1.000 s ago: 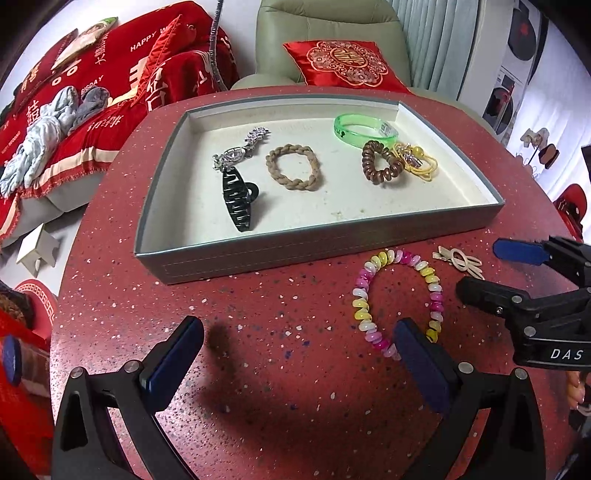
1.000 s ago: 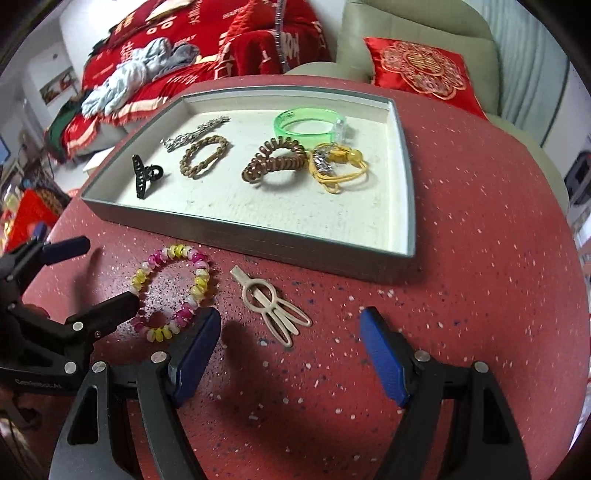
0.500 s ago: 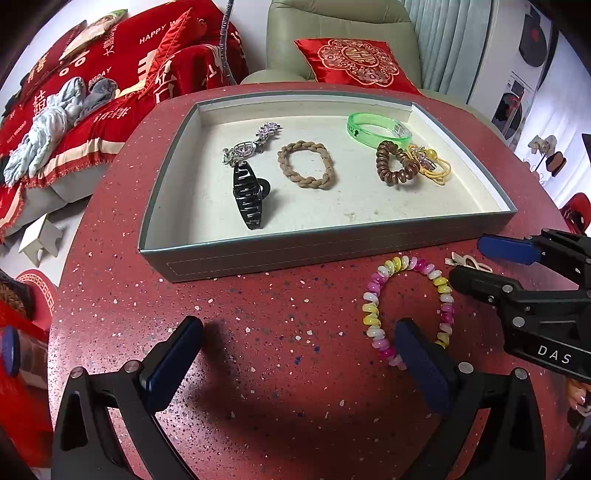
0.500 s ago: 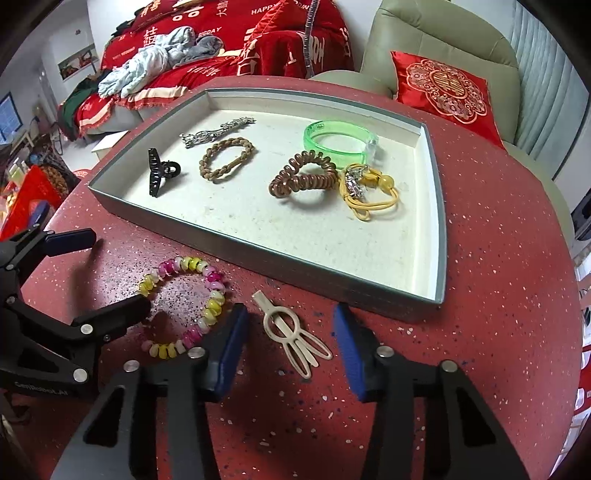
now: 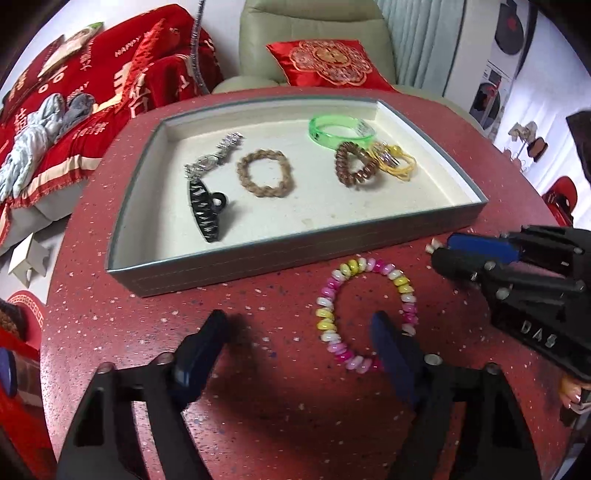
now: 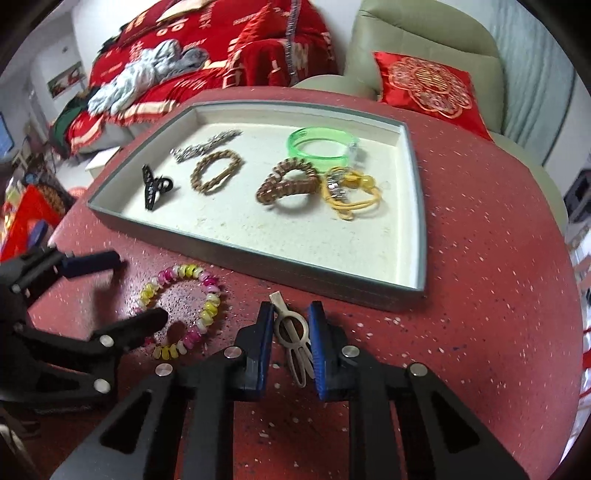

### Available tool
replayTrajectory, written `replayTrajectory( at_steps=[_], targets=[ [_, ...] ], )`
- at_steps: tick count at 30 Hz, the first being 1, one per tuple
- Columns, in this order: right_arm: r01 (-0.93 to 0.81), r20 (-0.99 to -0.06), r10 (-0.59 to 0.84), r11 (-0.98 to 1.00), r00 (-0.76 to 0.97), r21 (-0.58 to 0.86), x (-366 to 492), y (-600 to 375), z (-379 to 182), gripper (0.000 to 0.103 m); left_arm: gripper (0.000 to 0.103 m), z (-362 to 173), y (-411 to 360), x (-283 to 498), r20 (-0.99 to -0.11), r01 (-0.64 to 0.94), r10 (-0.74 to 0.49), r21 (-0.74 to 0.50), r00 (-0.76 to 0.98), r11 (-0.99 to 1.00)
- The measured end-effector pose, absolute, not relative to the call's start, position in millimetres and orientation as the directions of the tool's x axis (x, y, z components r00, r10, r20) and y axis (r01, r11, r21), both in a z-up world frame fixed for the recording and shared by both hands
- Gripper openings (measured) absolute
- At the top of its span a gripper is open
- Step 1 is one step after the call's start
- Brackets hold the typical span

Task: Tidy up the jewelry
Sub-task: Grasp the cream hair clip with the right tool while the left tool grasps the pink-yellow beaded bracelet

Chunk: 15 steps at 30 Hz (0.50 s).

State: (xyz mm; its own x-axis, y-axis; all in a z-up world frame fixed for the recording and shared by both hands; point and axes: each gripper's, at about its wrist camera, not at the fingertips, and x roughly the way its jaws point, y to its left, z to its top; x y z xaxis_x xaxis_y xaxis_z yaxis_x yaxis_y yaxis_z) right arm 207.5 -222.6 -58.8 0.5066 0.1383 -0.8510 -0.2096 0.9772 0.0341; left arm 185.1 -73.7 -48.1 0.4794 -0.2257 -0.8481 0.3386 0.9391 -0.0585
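Your right gripper (image 6: 291, 338) has just been closing its jaws on the beige hair clip (image 6: 291, 339), which lies flat on the worktop (image 6: 480, 295) at the lower middle of the right wrist view, just in front of the tray (image 6: 415, 229). The blue pads sit against its two sides, so it reads as clamped, but only across a thin, flat edge. That is the weak point: the clip could pivot or squirt out as you lift, or a prong could drag on the worktop and twist it loose. Its narrow end also points at the tray's near wall, so a low carry could knock it there.

Your left gripper (image 5: 299, 343) stands with its jaws apart (they have narrowed a little) and holds nothing. One finger sits inside the ring of the beaded bracelet (image 5: 364, 310), at the lower centre of the left wrist view, the other outside it to the left. Closing there would pinch one side of the ring, and the beads may roll or the band may stretch and snap away. The two grippers are also close together, so lifting both at once risks a bump.

The worktop is a round red surface with pale flecks, hard and probably slick. In the tray already lie a black claw clip (image 5: 205, 212), a green bangle (image 5: 341, 131) and several hair ties. Behind, at the top of both views, stand a pale green armchair (image 5: 314, 33) with a red cushion (image 5: 328, 62), and a red bedspread (image 5: 92, 81) at the upper left.
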Motion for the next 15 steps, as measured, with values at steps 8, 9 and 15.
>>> replayTrajectory(
  at_steps=[8,9,15],
  targets=[
    [-0.151,-0.839,0.165,0.983,0.518,0.101,197.8,-235.8,-49.1,0.021,0.069,-44.3,-92.3,180.1,-0.842,0.395,-0.226,-0.016,0.489,0.918],
    [-0.146,-0.839,0.169,0.983,0.517,0.108,196.1,-236.4,-48.5,0.021,0.056,-43.6,-92.6,179.6,-0.841,0.399,-0.231,-0.019,0.489,0.917],
    [-0.111,-0.836,0.179,0.984,0.519,0.142,191.5,-239.7,-45.1,0.021,0.027,-41.6,-89.8,179.2,-0.839,0.414,-0.270,-0.059,0.473,0.908]
  ],
)
